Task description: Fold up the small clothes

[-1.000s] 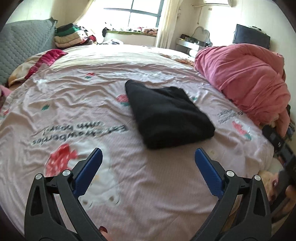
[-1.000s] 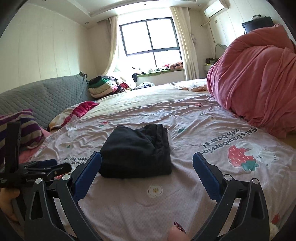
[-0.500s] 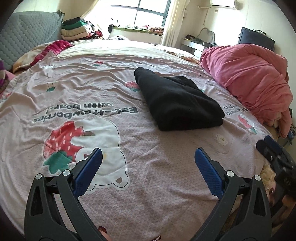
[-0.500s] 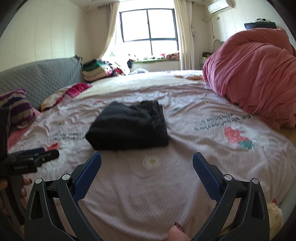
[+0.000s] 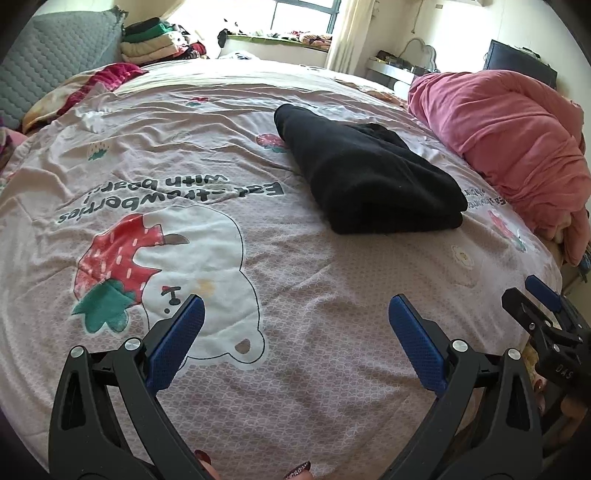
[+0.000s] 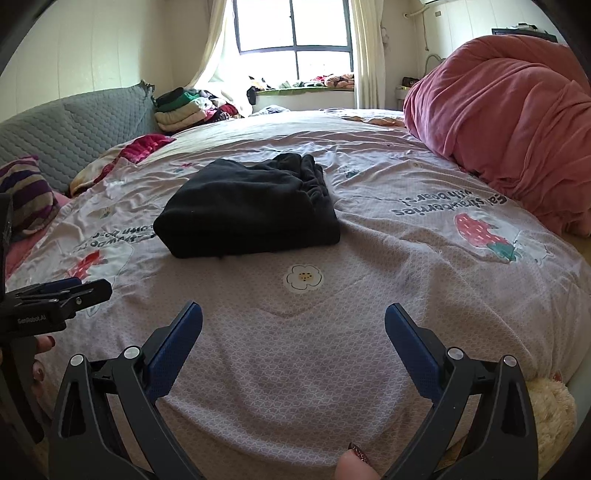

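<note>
Now both grippers have pulled back toward the bed's near edge, left gripper [image 5: 295, 332] and right gripper [image 6: 293, 332] wide open, empty. Folded black garment [image 6: 251, 218] lies mid-bedspread [image 6: 332, 369], well apart; folding looks finished.

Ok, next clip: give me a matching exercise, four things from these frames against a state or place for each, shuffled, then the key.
Things:
1. black garment
2. pink duvet
3. left tool
4. stack of clothes

States or places:
A. open, holding nothing
B. folded flat in the middle of the bedsheet
C. bundled in a heap at the bed's right side
D. piled at the far left, near the window

Pairs: 1-B, 2-C, 3-A, 4-D
</note>
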